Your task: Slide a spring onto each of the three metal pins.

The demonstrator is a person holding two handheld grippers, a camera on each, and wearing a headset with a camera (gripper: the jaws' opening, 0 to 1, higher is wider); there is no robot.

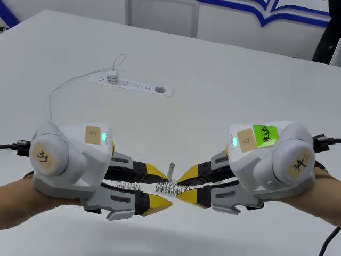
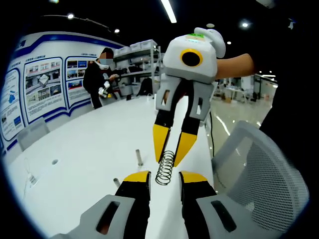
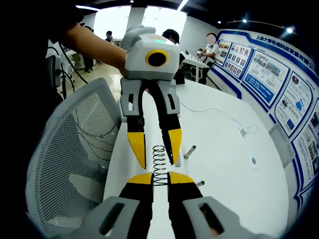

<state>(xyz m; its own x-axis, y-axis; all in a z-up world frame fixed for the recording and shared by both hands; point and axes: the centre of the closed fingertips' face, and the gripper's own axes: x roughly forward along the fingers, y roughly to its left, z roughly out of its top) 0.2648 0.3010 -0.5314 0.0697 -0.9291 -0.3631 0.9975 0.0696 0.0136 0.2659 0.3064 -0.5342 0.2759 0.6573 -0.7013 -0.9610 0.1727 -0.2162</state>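
My right claw is nearly closed. Its two yellow tips pinch one end of a spring. The spring sticks straight out in front of those tips. It is long and thin, and its long way runs in line with my jaws. It is held up off the white table.

My left claw faces my right claw, tip to tip. Its jaws stand a little way apart, with a small gap. The far end of the spring reaches into that gap. I cannot tell if my left tips touch it.

So the spring makes a bridge from one claw to the other.

Farther back between my left jaws lies a second spring. It points the same way as the jaws. I cannot tell if it rests on the table.

Just past the place where my claws meet, a metal pin stands up straight on the table. Seen from my right claw, it is a bit to the right of my tips. Another pin stands close beside my right jaw.
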